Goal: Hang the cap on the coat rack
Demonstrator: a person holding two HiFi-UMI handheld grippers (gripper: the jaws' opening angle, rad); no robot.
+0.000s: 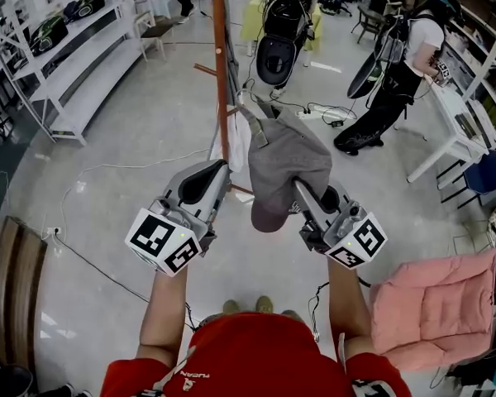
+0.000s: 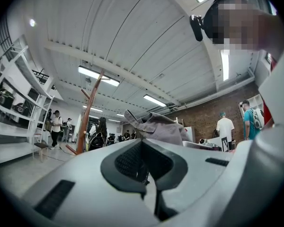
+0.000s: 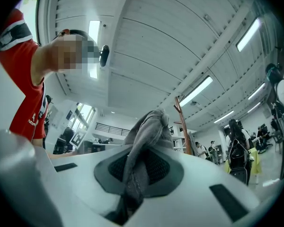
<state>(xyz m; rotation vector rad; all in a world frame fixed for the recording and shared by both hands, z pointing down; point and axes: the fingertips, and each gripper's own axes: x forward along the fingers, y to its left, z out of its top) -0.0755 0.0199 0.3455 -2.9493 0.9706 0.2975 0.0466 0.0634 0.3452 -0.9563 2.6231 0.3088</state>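
The right hand-held gripper [image 1: 302, 190] is clamped on the soft grey fabric cap [image 1: 285, 160], held just beside the brown wooden coat rack pole [image 1: 220, 64]. The left hand-held gripper [image 1: 217, 172] is closed on nothing. The cap looks mid-carry; next it probably needs lifting onto a wooden peg [image 1: 205, 69].

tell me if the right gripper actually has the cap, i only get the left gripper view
observer: Yes. The right gripper is shut on the grey cap, with fabric pinched between its jaws.
operator: where's the rack from the cap
observer: In the head view the coat rack stands just beyond the cap, slightly to its left.
operator: anything hanging on it
observer: A white cloth hangs from it, right beside the cap.
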